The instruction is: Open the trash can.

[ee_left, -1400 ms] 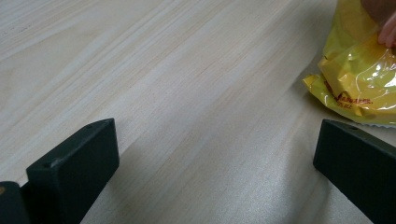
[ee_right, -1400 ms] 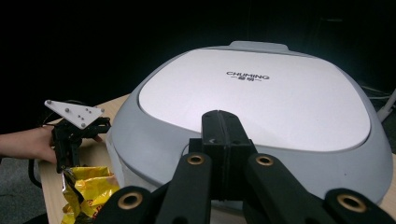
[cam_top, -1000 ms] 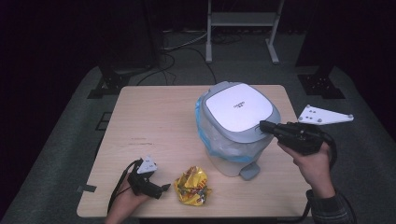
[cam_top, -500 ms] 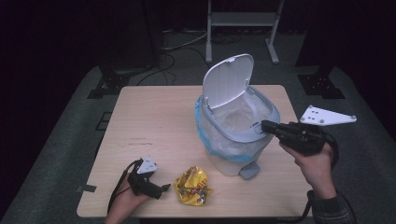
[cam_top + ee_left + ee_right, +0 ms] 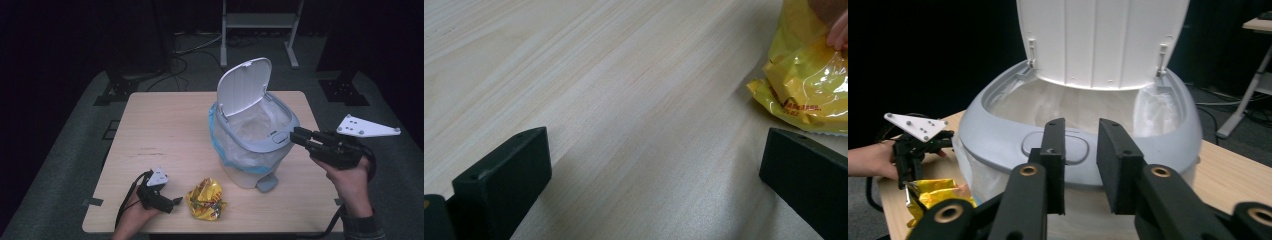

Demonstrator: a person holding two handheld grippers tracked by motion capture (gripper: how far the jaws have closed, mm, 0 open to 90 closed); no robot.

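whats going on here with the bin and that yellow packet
A person holds a gripper in each hand at a table. The right gripper sits at the front button of the small bin, its jaws just opening with nothing between them; the lid stands up. The left gripper rests open beside the crumpled yellow packet, not yet gripping it.

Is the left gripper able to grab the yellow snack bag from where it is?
Probably yes. The left gripper lies on the table with its jaws open, and the yellow snack bag sits right beside it, nothing between them.
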